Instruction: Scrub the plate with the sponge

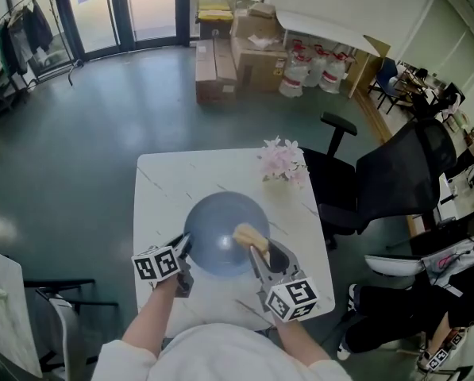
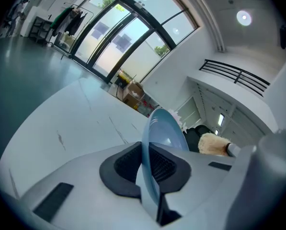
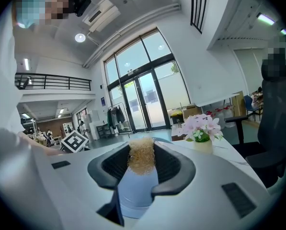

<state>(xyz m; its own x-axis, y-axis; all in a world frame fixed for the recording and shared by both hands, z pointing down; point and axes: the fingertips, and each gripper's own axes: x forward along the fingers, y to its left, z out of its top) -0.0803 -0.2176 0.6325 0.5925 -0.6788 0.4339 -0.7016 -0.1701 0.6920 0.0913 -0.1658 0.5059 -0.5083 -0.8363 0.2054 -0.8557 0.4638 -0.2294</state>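
A round pale-blue plate [image 1: 219, 232] is held up over the white table [image 1: 161, 181], its face turned towards me. My left gripper [image 1: 185, 248] is shut on the plate's left rim; in the left gripper view the plate [image 2: 159, 128] stands edge-on between the dark pads [image 2: 126, 166]. My right gripper [image 1: 260, 252] is shut on a tan fibrous sponge [image 1: 250, 236], which lies against the plate's right part. In the right gripper view the sponge [image 3: 141, 159] sits between the pads with the blue plate [image 3: 137, 190] just below it.
A vase of pink flowers [image 1: 283, 162] stands at the table's far right edge. A black office chair [image 1: 387, 177] is to the right of the table. Cardboard boxes [image 1: 237, 50] and water jugs [image 1: 312, 70] stand at the far wall.
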